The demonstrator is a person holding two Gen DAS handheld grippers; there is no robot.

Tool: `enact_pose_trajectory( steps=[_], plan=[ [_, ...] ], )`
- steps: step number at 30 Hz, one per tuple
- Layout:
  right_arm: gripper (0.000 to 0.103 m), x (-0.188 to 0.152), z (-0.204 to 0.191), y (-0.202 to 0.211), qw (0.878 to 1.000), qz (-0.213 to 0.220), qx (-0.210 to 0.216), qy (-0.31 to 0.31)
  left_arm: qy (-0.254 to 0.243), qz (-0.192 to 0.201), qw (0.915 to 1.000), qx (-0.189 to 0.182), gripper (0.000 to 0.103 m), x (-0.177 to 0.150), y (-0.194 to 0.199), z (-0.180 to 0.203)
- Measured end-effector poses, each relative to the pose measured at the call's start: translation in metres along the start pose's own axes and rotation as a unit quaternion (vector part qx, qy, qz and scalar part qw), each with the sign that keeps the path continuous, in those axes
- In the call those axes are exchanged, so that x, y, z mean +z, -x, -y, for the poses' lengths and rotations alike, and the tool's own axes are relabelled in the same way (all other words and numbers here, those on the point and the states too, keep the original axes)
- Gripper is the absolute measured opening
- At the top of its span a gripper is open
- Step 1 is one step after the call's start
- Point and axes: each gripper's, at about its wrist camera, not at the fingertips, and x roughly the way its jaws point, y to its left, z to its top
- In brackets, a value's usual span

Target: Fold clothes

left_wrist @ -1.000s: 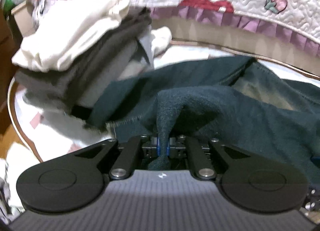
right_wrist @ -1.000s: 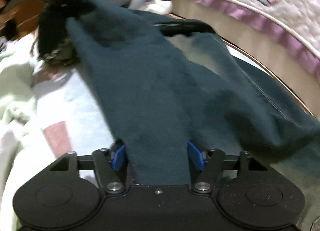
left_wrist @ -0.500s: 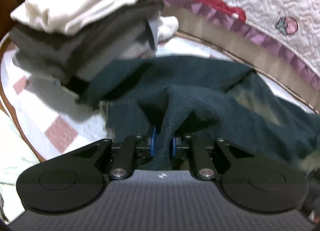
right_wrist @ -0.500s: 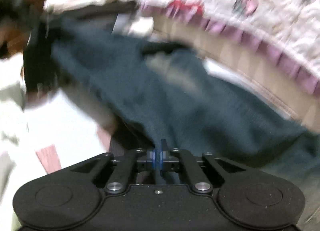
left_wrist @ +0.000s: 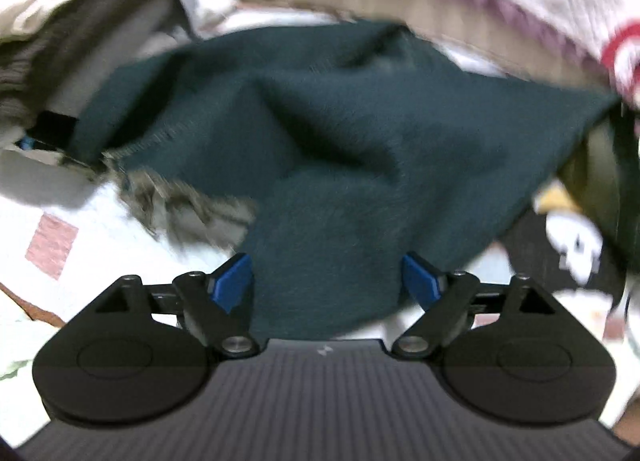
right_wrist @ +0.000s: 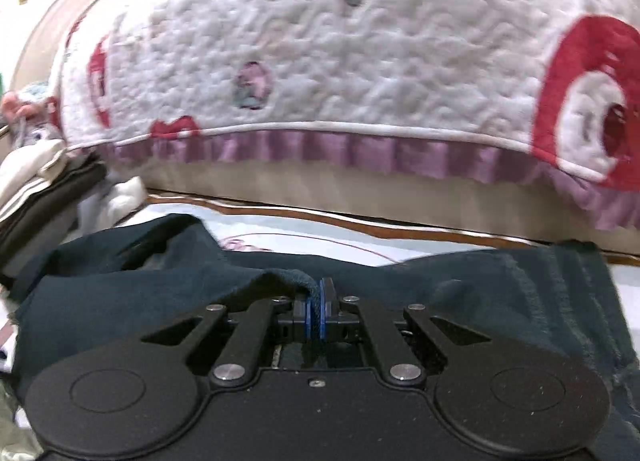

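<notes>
Fabric first, through your left wrist camera: the left gripper (left_wrist: 327, 279) stands released, its blue pads (left_wrist: 231, 281) spread wide with the dark green garment (left_wrist: 340, 133) draped between them and running forward, gripped by neither. Half a second ago those pads were pinched on a ridge of that cloth, so you have just let go here. The view is blurred; a stack of folded clothes (left_wrist: 80, 21) sits ahead and left of the jaws, on the checked quilt (left_wrist: 52, 245).

Through your right wrist camera, the right gripper (right_wrist: 316, 315) is clenched on a rolled edge of the garment, which spreads flat to both sides of the jaws and under them. A second ago this one was open with cloth lying loose between its pads. Ahead, beyond the cloth, rises a white quilted cushion (right_wrist: 340, 41) with a purple frill.

Your hold has passed from left to right, probably to reposition the left for the next fold.
</notes>
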Motion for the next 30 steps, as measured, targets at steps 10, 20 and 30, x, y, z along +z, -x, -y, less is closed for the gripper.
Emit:
enact_pose_trajectory(
  steps=[10,20,30],
  plan=[
    [0.004,-0.005,0.018,-0.002,0.999,-0.019,-0.015,-0.035,0.032,-0.026,0.9978,0.052,0.083,-0.006,-0.013,-0.006],
    [0.010,-0.007,0.031,-0.010,0.997,-0.039,-0.042,-0.046,0.162,-0.039,0.9841,0.061,0.084,-0.005,-0.023,-0.061],
    [0.014,-0.010,0.037,-0.013,0.997,-0.044,-0.034,-0.059,0.128,-0.030,0.9889,0.070,0.103,0.002,-0.034,-0.042]
  ],
)
